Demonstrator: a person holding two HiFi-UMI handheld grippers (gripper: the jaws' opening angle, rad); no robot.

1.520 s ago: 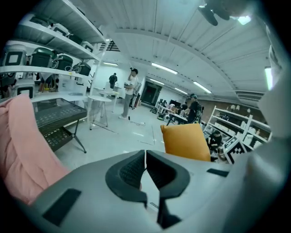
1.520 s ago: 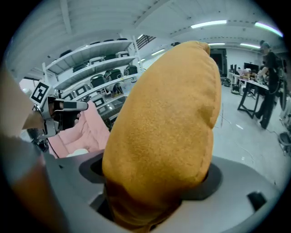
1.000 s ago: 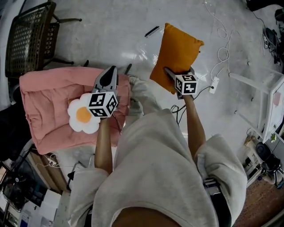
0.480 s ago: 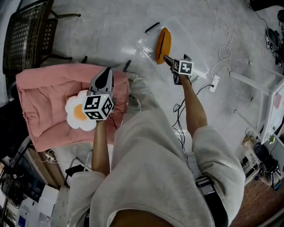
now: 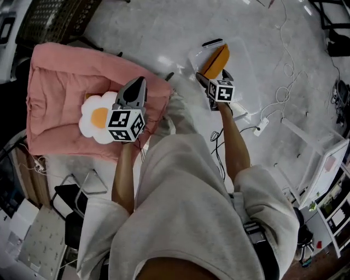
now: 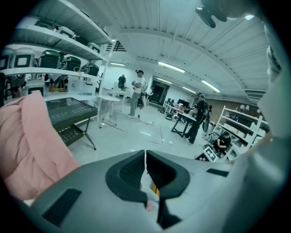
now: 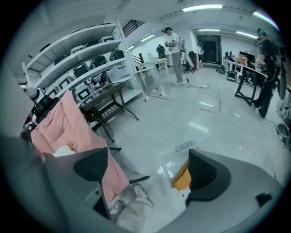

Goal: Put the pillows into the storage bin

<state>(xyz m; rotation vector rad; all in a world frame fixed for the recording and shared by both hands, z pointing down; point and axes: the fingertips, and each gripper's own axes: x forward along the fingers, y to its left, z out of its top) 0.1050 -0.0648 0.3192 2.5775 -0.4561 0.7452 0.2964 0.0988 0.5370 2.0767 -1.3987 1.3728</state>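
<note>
An orange pillow (image 5: 217, 59) lies on edge inside the clear storage bin (image 5: 243, 52) on the floor; the right gripper view shows this pillow (image 7: 182, 175) just past the right-hand finger. My right gripper (image 5: 213, 77) hangs over the bin's near side. Its jaws have just been opening and now stand open with nothing between them (image 7: 148, 168). A white, egg-shaped pillow with an orange centre (image 5: 97, 116) rests on the pink cushion (image 5: 60, 82). My left gripper (image 5: 136, 87) hovers at that pillow's right edge, its pads closed together (image 6: 145, 164) on nothing.
A black mesh chair (image 5: 52, 13) stands beyond the pink cushion. A small black object (image 5: 212, 42) lies by the bin. Cables and a power strip (image 5: 261, 127) trail on the floor to the right, near a white rack (image 5: 322, 164). People stand far off (image 7: 175, 54).
The orange pillow, held up in my right gripper a second ago, now sits in the bin, and that gripper has let go and lowered. The left gripper shifted slightly over the cushion.
</note>
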